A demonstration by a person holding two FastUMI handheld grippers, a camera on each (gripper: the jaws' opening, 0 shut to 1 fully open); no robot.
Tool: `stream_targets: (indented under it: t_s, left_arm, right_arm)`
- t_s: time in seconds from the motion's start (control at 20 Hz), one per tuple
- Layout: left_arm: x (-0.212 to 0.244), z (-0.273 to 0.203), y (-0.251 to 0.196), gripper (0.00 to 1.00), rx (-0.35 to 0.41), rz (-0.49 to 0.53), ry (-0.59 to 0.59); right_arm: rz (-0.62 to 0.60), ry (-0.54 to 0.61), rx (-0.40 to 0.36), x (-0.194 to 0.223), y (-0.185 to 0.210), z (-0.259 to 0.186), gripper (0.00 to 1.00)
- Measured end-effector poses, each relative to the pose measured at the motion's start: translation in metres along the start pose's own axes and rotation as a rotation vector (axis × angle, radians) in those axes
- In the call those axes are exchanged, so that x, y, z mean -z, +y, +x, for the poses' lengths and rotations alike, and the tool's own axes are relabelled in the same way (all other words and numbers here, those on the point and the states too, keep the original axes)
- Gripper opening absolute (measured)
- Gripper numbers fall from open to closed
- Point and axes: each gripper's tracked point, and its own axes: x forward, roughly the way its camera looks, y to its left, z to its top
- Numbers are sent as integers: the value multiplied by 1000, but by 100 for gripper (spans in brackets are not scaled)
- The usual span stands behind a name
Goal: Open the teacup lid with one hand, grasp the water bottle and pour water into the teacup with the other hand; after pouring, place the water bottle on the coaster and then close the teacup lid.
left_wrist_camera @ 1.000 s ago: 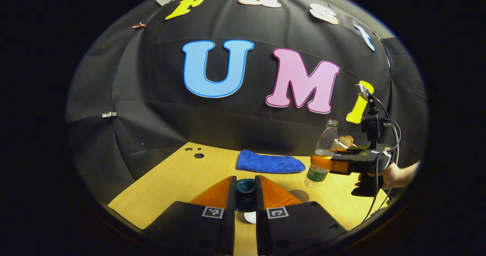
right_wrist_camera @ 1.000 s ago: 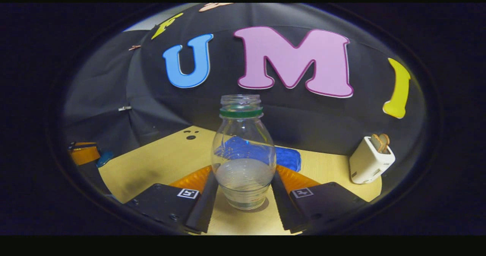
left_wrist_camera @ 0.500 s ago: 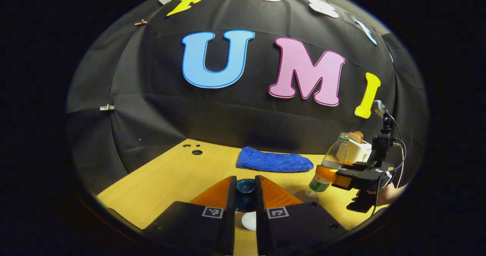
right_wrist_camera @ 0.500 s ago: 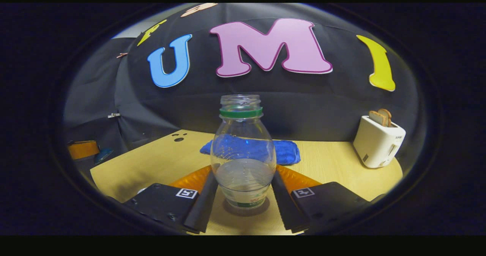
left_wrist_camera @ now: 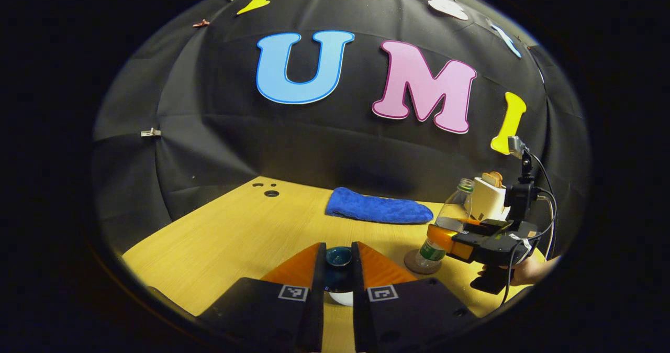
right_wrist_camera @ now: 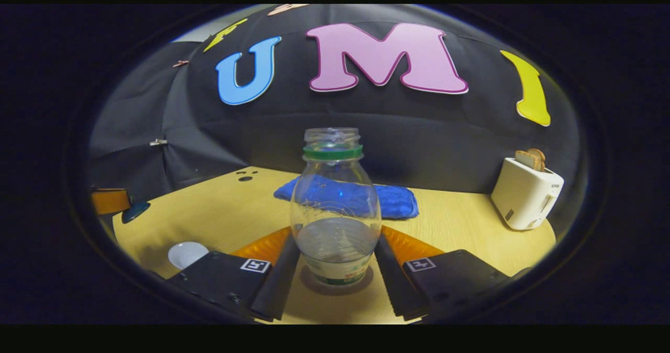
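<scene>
Firstly, right gripper [right_wrist_camera: 335,269]: its two fingers [right_wrist_camera: 277,277] press the lower body of the bottle [right_wrist_camera: 335,211] from both sides, pinching it. Bottle: clear ribbed plastic, bulbous shoulder, green neck ring, no cap, water filling roughly the lower part, a green and white label band at the base. It stands upright with its foot on the coaster [right_wrist_camera: 337,289], a dark round disc on the counter [right_wrist_camera: 235,211]. In the left gripper view the same bottle [left_wrist_camera: 449,222] sits on the coaster [left_wrist_camera: 421,263], held by the right gripper [left_wrist_camera: 445,238], with a hand [left_wrist_camera: 526,272] on the grip behind it and black cables trailing off.

Left gripper [left_wrist_camera: 337,261]: fingers [left_wrist_camera: 316,269] close together, pinching the lid [left_wrist_camera: 338,256], a small dark teal glazed piece, rounded and glossy. Just below it, between the fingers, lies a white rounded rim, the teacup [left_wrist_camera: 340,298], mostly hidden. In the right gripper view the teacup [right_wrist_camera: 187,253] is a white round bowl on the counter at the left, with the lid [right_wrist_camera: 135,211] above and apart from it.

Cloth [left_wrist_camera: 378,211]: blue, nubby terry, folded long, lying flat near the back of the counter. Toaster [right_wrist_camera: 526,193]: white, boxy, smooth casing, two slices of bread standing in its slots, at the right rear.

Counter: pale wood grain, matte, with dark round holes [left_wrist_camera: 271,192] near its far left corner. Wall [left_wrist_camera: 209,133]: black draped cloth, creased, with a small clip on the left.
</scene>
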Motion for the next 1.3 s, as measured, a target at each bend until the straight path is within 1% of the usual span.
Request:
stream_targets:
  t_s: [0.15, 0.35, 0.4, 0.45, 0.5, 0.55, 0.65, 0.8, 0.85, 0.9, 0.95, 1.0, 1.1, 1.15, 1.2, 1.25, 1.3]
  left_arm:
    - [5, 0, 1, 27, -8, -23, 2]
    - [10, 0, 1, 26, -18, -29, 3]
    - [9, -1, 1, 27, -18, -30, 0]
    - [8, 0, 0, 27, -19, -31, -1]
    - [9, 1, -1, 26, -19, -32, 0]
    - [10, 3, -2, 27, -19, -31, 2]
    - [12, 8, -4, 27, -18, -28, 6]
    - [27, 18, -8, 27, -18, -26, 24]
    - [32, 21, -10, 27, -19, -22, 27]
    - [39, 25, -14, 27, -16, -15, 35]
    - [45, 27, -17, 23, -12, -1, 43]
    - [50, 30, -19, 27, -11, 20, 51]
    - [58, 35, -23, 27, -6, 88, 50]
    - [66, 40, -27, 29, 2, 133, 58]
    - [70, 43, -31, 27, 9, 150, 62]
    - [75, 45, -34, 27, 13, 159, 65]
    - [77, 48, -35, 27, 10, 168, 61]
  right_arm:
    - [4, 20, -4, 6, 0, 1, 79]
    - [20, 50, -21, 15, 3, 0, 80]
    - [25, 53, -24, 15, 3, -1, 86]
    - [26, 54, -21, 16, 1, -2, 95]
    - [25, 57, -17, 17, -1, -4, 96]
    - [28, 63, -13, 19, -3, -7, 100]
    - [38, 80, -12, 27, -5, -16, 100]
    - [21, 109, 26, 43, -14, -48, 100]
    - [3, 108, 24, 46, -12, -61, 100]
    - [-24, 106, 28, 49, -13, -73, 96]
    - [-49, 108, 30, 51, -14, -84, 100]
    - [-67, 112, 31, 55, -13, -96, 100]
    - [-47, 129, 12, 62, -4, -114, 100]
    - [-22, 139, -5, 65, 4, -122, 100]
    - [-10, 146, -12, 67, 8, -129, 100]
    - [6, 154, 0, 70, 7, -135, 97]
    - [40, 165, 10, 74, 7, -138, 98]
